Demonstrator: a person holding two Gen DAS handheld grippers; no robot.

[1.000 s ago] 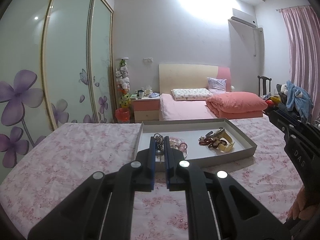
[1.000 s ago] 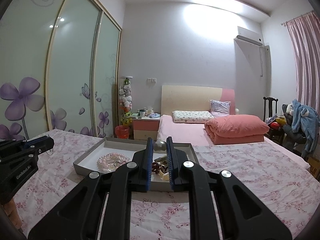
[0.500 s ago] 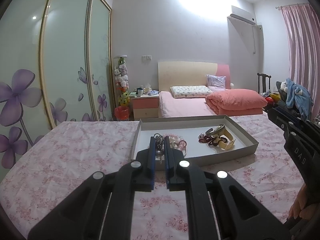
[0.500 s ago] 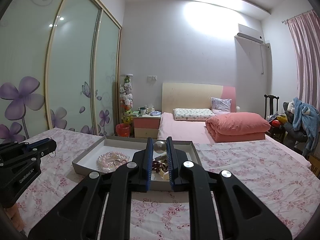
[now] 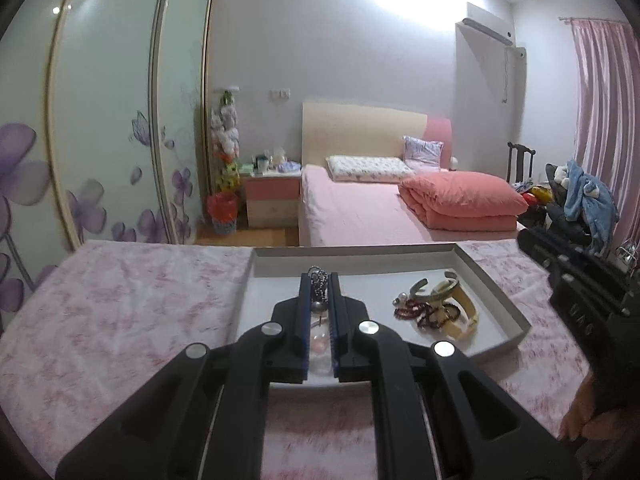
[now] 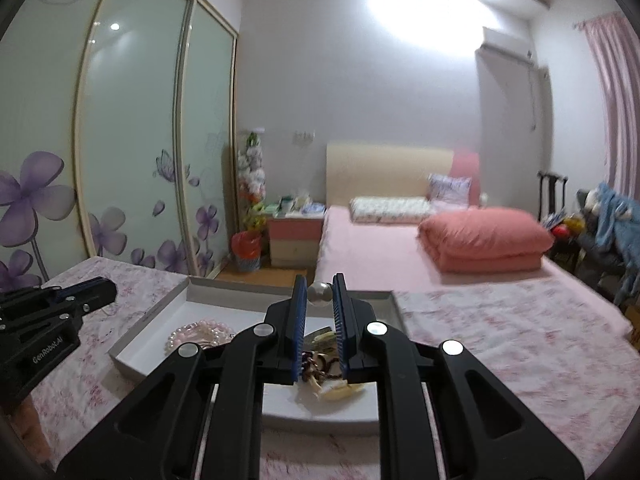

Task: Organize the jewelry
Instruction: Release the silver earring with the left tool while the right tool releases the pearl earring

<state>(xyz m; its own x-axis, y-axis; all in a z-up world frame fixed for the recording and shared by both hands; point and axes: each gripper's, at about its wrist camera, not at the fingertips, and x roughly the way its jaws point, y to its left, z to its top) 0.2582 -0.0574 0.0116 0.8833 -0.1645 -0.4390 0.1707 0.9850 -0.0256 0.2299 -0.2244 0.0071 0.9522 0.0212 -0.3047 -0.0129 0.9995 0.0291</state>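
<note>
Over tray (image 5: 504,300): left tool (image 5: 319,280) clamps beaded chain (image 5: 318,280); right tool (image 6: 319,282) pinches, seemingly, silver bead (image 6: 319,293).

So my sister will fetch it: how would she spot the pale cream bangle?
On the pink floral bedspread lies a shallow grey tray. At the tray's right end is a tangle of jewelry, and the cream bangle is its widest piece: a smooth pale band, unlike the dark red beads beside it.

Your way into the tray (image 5: 496,300) is from above, over its low walls. The bangle pile (image 5: 440,312) crowds its right half, pink beads (image 6: 196,330) the left; bare floor lies between. The floral cloth (image 5: 120,312) around it lies bare.
</note>
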